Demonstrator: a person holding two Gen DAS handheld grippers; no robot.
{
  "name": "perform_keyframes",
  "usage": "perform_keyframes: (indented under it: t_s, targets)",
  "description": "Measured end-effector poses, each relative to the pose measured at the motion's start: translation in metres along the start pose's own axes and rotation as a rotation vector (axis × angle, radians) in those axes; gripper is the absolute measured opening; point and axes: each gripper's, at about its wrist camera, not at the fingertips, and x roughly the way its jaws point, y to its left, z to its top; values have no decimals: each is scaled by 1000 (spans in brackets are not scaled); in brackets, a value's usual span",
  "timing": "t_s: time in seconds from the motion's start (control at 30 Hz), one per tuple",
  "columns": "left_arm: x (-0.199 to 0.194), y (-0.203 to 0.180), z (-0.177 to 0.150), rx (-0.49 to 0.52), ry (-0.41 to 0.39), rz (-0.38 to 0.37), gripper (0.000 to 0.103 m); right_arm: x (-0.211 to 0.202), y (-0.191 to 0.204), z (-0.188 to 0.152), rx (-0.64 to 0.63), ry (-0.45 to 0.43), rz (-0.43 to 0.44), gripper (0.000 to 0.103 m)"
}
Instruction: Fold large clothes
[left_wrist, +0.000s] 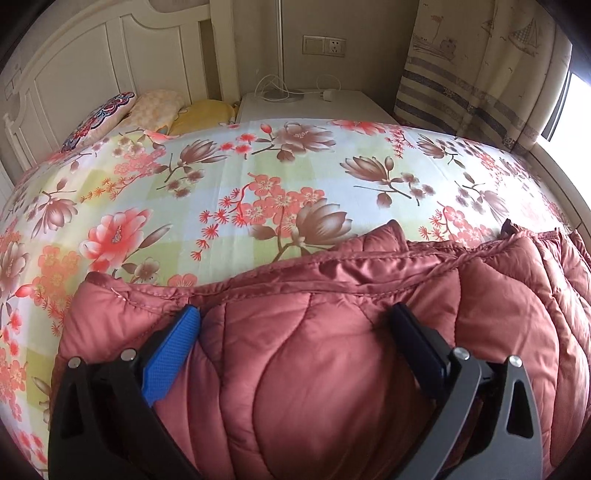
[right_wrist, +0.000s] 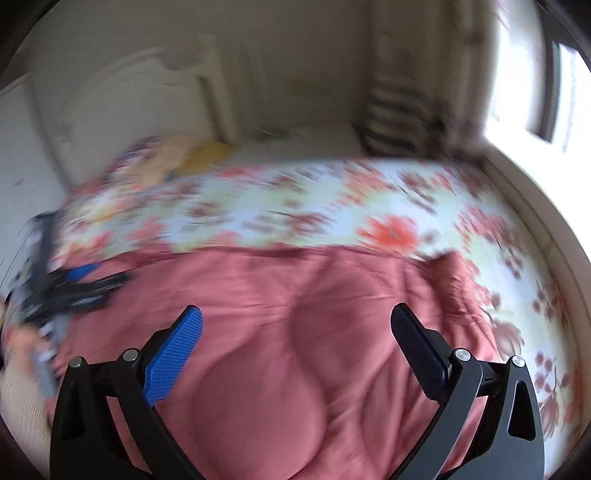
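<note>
— Left wrist view, what did you have?

— I had the left gripper (left_wrist: 295, 325) low over the quilted pink jacket (left_wrist: 332, 332), which lay bunched on the bed (left_wrist: 258, 177) near its close edge. My fingers (left_wrist: 173, 354) stood wide apart, one blue pad and one dark pad, with a puffy swell of the jacket rising between them. I couldn't tell whether the pads pressed the fabric or only straddled it.

— And beyond the jacket?

— Floral sheet, then pillows (left_wrist: 159, 107) against the white headboard (left_wrist: 92, 55), a white nightstand (left_wrist: 314, 107) with a charger cable on it, a wall socket (left_wrist: 325, 45) above, and a sailboat-print curtain (left_wrist: 480, 66) to the right.

— Right wrist view?

— Heavily blurred. The right gripper (right_wrist: 295, 325) hung above the same jacket (right_wrist: 295, 332), fingers (right_wrist: 173, 354) wide, nothing held. The jacket spread across the near part of the bed (right_wrist: 258, 199). At the far left edge I made out the other gripper (right_wrist: 74, 280) as a dark smear with a blue patch, at the jacket's left side.
</note>
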Motion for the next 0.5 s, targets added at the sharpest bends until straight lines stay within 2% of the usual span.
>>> perform_keyframes:
  t_s: [0.03, 0.13, 0.17, 0.2, 0.27, 0.33, 0.43, 0.5]
  targets:
    - [0, 1, 0, 0, 0, 0, 101, -5, 18, -5, -68, -4, -4, 98]
    - [-1, 3, 0, -8, 2, -7, 101, 29, 55, -35, -202, 150, 25, 98]
    - [1, 2, 0, -9, 4, -11, 101, 39, 57, -43, -205, 162, 23, 99]
    - [2, 1, 1, -7, 6, -11, 101, 42, 53, -50, -175, 112, 40, 99]
    - [3, 0, 1, -1, 8, -6, 101, 41, 44, -46, -127, 134, 57, 99]
    - [2, 0, 1, -3, 7, -7, 101, 17, 30, -39, -64, 99, -5, 98]
    - [2, 0, 1, -1, 7, -5, 101, -47, -10, -44, 31, -22, 31, 98]
    - [2, 0, 1, -2, 7, -5, 101, -79, -38, -62, 101, -32, 17, 98]
